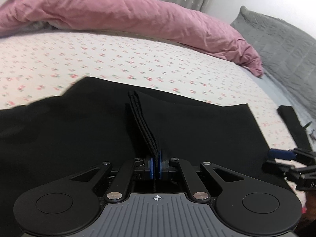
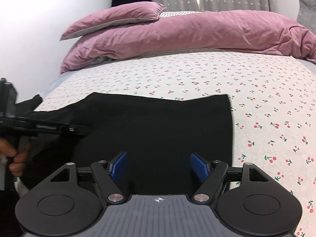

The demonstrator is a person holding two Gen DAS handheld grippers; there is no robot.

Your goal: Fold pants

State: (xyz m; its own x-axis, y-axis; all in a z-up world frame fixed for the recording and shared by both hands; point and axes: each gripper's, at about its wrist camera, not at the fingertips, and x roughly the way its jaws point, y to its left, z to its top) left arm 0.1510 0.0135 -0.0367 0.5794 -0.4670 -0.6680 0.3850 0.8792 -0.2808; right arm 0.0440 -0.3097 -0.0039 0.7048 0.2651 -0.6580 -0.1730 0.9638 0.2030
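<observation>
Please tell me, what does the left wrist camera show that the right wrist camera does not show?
Only the left wrist view shows the left gripper shut on a ribbed edge of the black fabric pants, lifting it off the bed, and a grey quilted cushion broad at the right. Only the right wrist view shows the right gripper open over the pants with nothing between its blue pads, and a pink pillow lying on top of the duvet. Both show the pants on the white cherry-print bedsheet and the crumpled pink duvet behind.
</observation>
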